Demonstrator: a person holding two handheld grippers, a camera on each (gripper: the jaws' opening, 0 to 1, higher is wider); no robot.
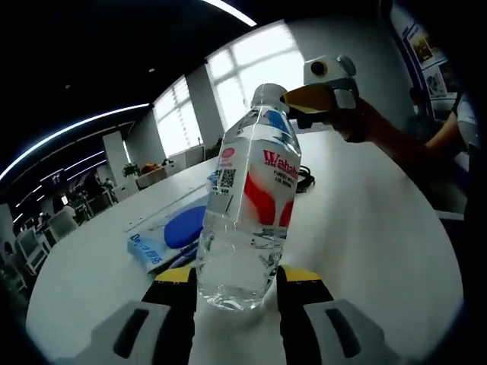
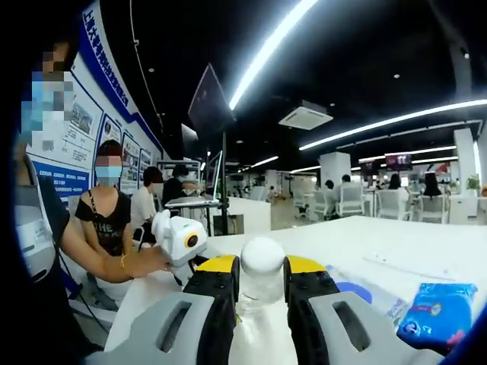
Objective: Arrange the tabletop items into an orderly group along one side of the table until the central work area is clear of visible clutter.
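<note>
My left tongs (image 1: 236, 293) clamp the water bottle's (image 1: 249, 205) base above the white worktop (image 1: 380, 228), while my right tongs (image 2: 261, 285) pinch its cap (image 2: 261, 255), steadying it for relocation.

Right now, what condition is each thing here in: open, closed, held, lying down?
water bottle: cap on, looks full, held at both ends
left gripper: fingers closed on the bottle's base
right gripper: fingers closed on the bottle's cap
blue packet: lying flat on the table
blue disc: lying flat beside the packet
</note>
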